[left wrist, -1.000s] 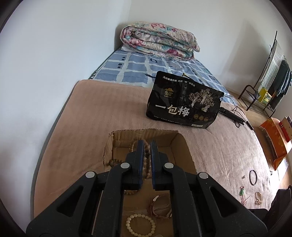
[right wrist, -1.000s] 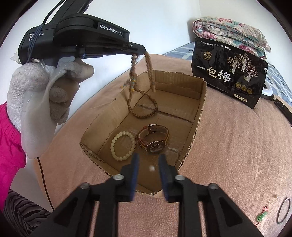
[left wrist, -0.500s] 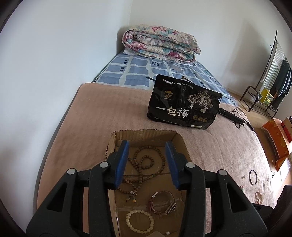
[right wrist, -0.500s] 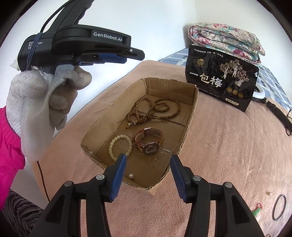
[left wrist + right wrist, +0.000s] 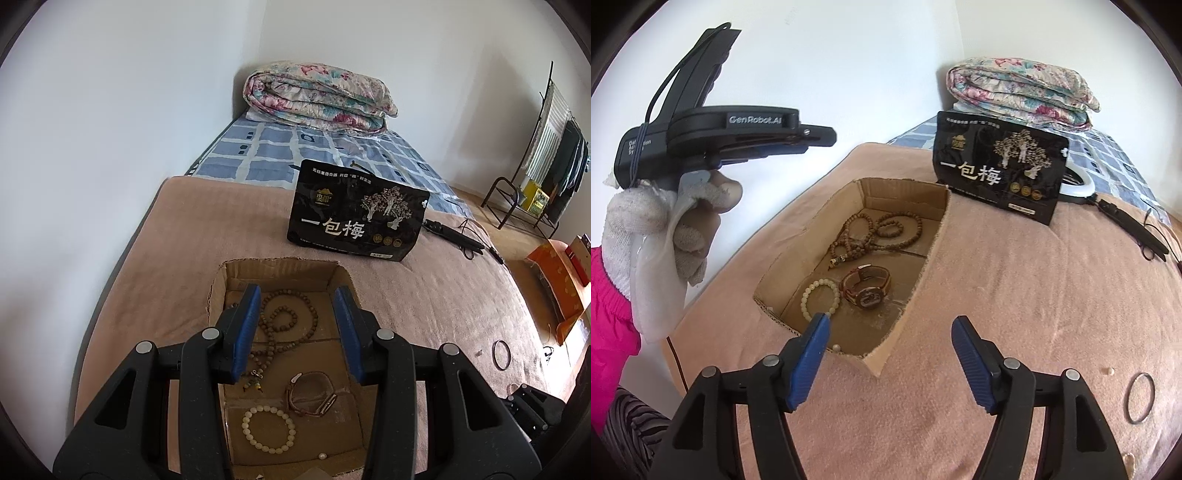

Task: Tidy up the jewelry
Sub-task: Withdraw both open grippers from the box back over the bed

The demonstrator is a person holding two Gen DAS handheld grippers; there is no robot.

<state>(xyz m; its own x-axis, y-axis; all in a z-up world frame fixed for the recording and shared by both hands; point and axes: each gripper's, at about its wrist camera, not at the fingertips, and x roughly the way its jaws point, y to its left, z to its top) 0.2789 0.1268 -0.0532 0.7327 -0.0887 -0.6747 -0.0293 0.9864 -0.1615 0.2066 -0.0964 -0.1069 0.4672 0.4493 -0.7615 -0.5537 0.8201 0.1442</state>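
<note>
**Both grippers empty above a cardboard box of jewelry on the bed**

At the far left of the right wrist view, your gloved left hand [image 5: 679,225] holds the left gripper [image 5: 297,295] level in the air, to the left of the cardboard box [image 5: 905,188] and above the pink blanket [image 5: 1015,295]. From its own camera, its blue-padded fingers [image 5: 248,332] stand wide apart with nothing between them, and you look straight down into the box.

The box sits open on the blanket. At its far end lies the long brown bead necklace [image 5: 875,232], coiled in loose loops on the floor of the box. Nearer to you, a pale bead bracelet [image 5: 820,299] lies flat, and just beside it on the right is a brown-strapped watch [image 5: 866,290]. A single small white bead [image 5: 836,347] rests by the near wall.

Your right gripper [image 5: 891,325] hovers over the near right corner of the box, its fingers spread wide and holding nothing.

Behind the box, a black snack bag [image 5: 1001,170] stands upright, with a folded floral quilt [image 5: 1023,92] on the blue checked sheet beyond it. Further right on the blanket, well apart from the box, lie a thin dark ring [image 5: 1140,398] and, just beside it, another tiny pale bead [image 5: 1108,370].
</note>
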